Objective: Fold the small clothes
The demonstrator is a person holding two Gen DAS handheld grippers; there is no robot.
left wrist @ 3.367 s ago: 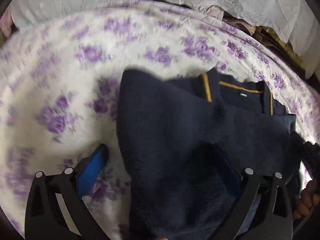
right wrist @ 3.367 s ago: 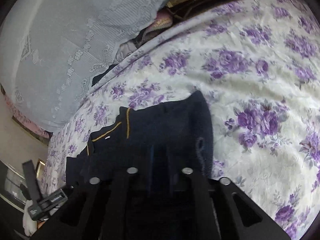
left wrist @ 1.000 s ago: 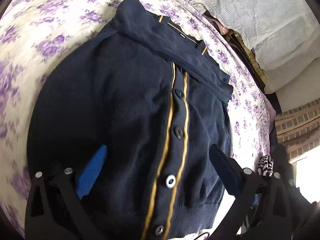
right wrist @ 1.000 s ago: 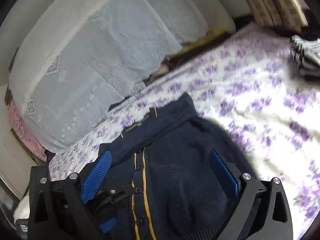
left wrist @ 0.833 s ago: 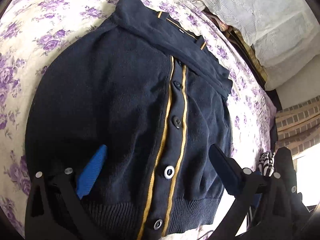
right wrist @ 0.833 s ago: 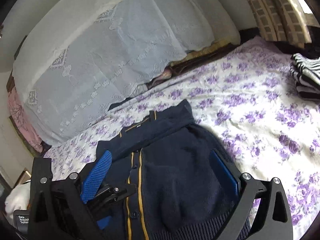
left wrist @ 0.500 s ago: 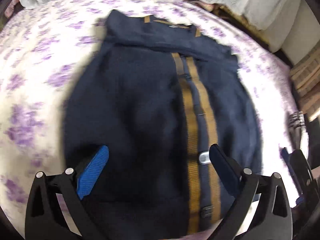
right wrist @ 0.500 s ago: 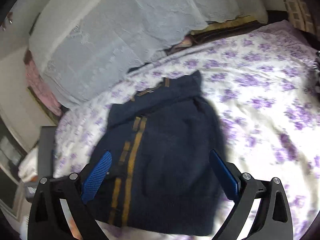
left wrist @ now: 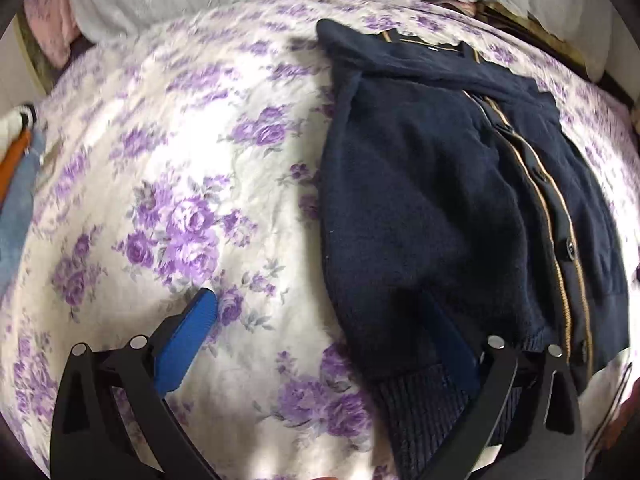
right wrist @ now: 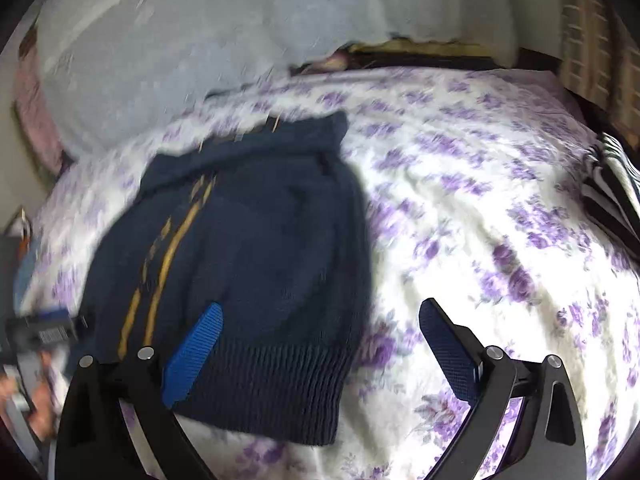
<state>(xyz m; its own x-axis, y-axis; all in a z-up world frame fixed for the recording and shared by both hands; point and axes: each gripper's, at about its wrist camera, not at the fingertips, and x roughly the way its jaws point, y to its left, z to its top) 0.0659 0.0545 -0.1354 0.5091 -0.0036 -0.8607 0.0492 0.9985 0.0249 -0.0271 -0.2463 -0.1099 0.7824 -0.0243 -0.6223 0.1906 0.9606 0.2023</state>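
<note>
A small navy knit cardigan [left wrist: 432,208] with gold placket stripes and dark buttons lies flat on a floral bedsheet [left wrist: 180,184], sleeves folded in over the body, ribbed hem nearest me. It also shows in the right wrist view [right wrist: 256,248]. My left gripper [left wrist: 324,328] is open and empty, over the cardigan's left hem edge, one blue pad over the sheet and the other over the knit. My right gripper [right wrist: 320,340] is open and empty, over the cardigan's right hem edge.
A white lace-covered bolster [right wrist: 240,32] runs along the head of the bed. A striped folded garment [right wrist: 612,184] lies at the right edge. Blue and orange cloth [left wrist: 16,184] lies at the left edge. Pink fabric [left wrist: 48,28] sits at the far left corner.
Both grippers have drawn apart sideways: the left one shifted left, so the cardigan sits right of it, and the right one shifted right. Both stayed open.
</note>
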